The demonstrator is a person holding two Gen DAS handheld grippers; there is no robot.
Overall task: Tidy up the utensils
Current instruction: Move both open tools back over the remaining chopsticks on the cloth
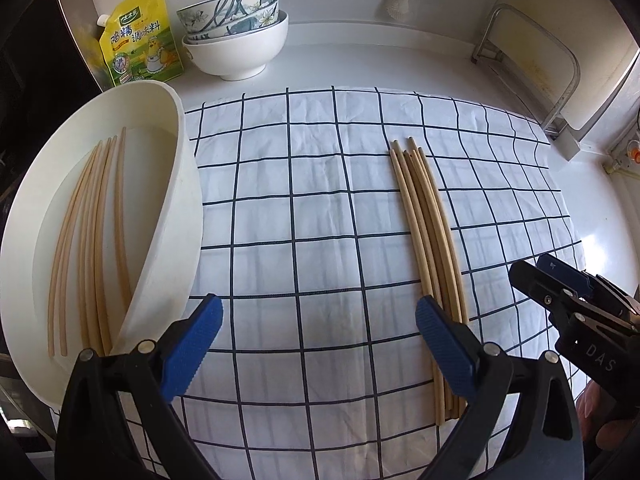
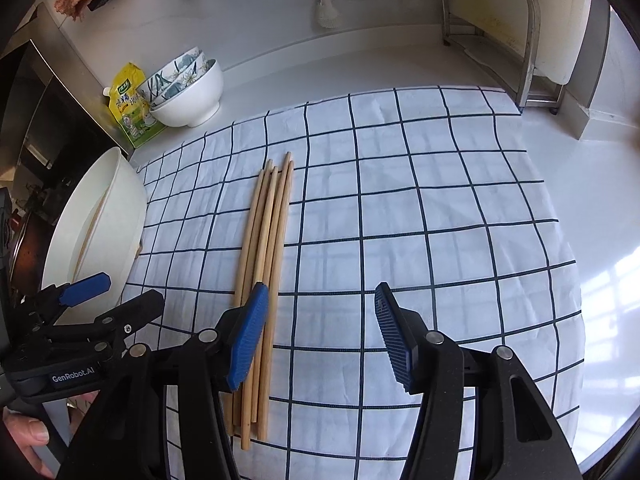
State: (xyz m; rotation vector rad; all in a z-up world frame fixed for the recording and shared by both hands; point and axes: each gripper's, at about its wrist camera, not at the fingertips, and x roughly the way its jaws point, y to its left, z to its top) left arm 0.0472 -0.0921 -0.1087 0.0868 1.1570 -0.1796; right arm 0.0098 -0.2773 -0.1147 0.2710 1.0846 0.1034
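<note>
Several bamboo chopsticks (image 1: 428,224) lie in a tight bundle on the checked cloth (image 1: 312,200). More chopsticks (image 1: 92,220) rest inside the white basin (image 1: 188,200) on the left. My left gripper (image 1: 318,308) hovers open over bare cloth, its right pad just above the bundle's near end. The right gripper (image 1: 532,264) shows at the right edge. In the right wrist view my right gripper (image 2: 320,292) is open with nothing between its pads. Its left pad overlaps the bundle (image 2: 268,224). The left gripper (image 2: 134,288) is beside the basin (image 2: 120,208).
Stacked bowls (image 1: 236,32) and a yellow seasoning bag (image 1: 138,40) stand at the back left. A metal rack (image 1: 532,60) stands at the back right. A person's fingers (image 2: 28,436) hold the left tool. A white counter (image 2: 592,208) runs to the right of the cloth.
</note>
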